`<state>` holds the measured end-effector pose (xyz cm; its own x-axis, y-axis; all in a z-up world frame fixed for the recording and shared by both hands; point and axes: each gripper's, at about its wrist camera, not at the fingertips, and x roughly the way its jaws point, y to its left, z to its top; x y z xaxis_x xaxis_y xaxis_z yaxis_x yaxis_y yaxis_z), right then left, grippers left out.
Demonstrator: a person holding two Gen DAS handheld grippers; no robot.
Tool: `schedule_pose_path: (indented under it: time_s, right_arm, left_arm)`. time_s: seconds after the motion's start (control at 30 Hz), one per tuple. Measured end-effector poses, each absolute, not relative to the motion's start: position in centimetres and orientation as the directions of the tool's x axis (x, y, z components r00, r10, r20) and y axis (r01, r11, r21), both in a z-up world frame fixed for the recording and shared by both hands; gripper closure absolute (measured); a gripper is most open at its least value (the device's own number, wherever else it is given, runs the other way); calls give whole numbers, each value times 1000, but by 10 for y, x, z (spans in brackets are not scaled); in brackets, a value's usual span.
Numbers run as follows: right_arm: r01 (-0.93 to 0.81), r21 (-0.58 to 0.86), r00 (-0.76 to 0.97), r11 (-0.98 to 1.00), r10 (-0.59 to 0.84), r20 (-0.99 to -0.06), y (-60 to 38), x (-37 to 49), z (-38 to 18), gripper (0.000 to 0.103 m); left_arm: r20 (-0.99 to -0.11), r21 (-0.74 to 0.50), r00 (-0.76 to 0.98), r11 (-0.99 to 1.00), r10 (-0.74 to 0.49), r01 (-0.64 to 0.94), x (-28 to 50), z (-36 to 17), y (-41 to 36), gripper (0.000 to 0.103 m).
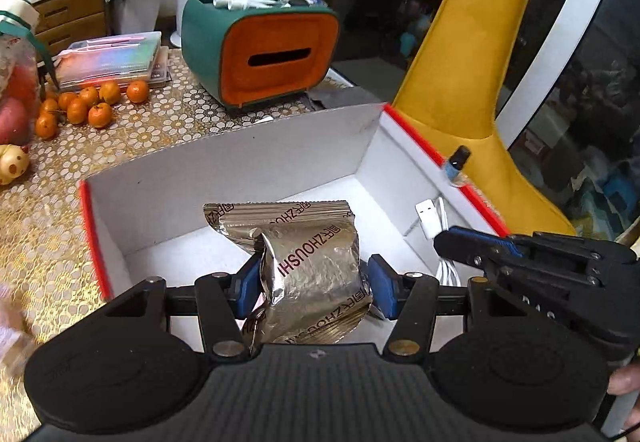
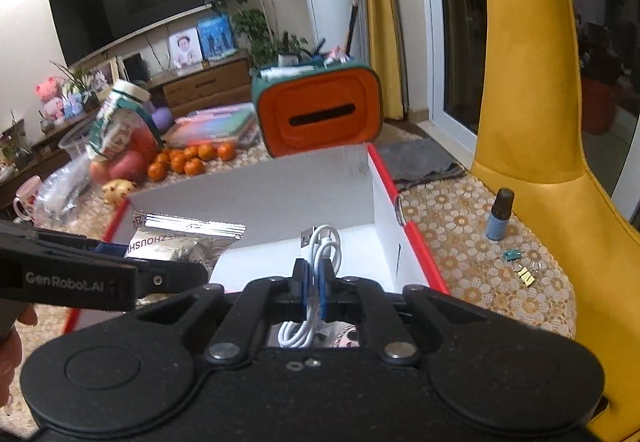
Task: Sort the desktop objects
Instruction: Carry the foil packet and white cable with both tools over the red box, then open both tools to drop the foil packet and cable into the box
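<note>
Both grippers are hovering over the open box, each carrying one item in.

Clamped between the blue pads of the left gripper [image 1: 316, 282], the silver foil packet [image 1: 308, 262] is hanging above the white floor of the red-edged box [image 1: 96, 238]; the right gripper [image 2: 316, 284] is pinching a coiled white USB cable [image 2: 324, 246] with its jaws nearly together, over the box's right side. Neither item appears to be released yet, so I judge the sorting only partway. Beyond the box's right wall, a small blue bottle [image 2: 500, 215], a green clip [image 2: 510, 254] and gold binder clips [image 2: 526, 276] are waiting on the patterned tablecloth [image 2: 480, 262]. Farther back, tangerines [image 1: 88, 103] are sitting by the green-and-orange organizer [image 1: 260, 41].
</note>
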<state>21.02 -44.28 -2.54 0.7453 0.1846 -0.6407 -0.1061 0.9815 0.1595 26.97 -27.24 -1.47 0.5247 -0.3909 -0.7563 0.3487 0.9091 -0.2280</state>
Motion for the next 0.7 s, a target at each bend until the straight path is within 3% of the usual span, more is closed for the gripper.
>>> schedule_pose_path:
  time_s: [0.7]
  right_arm:
    - [-144,102,646,984,172,-744,-428,239,-68,98]
  left_arm:
    - [-867,-242,360,922,-345,301,331,-63,-285,46]
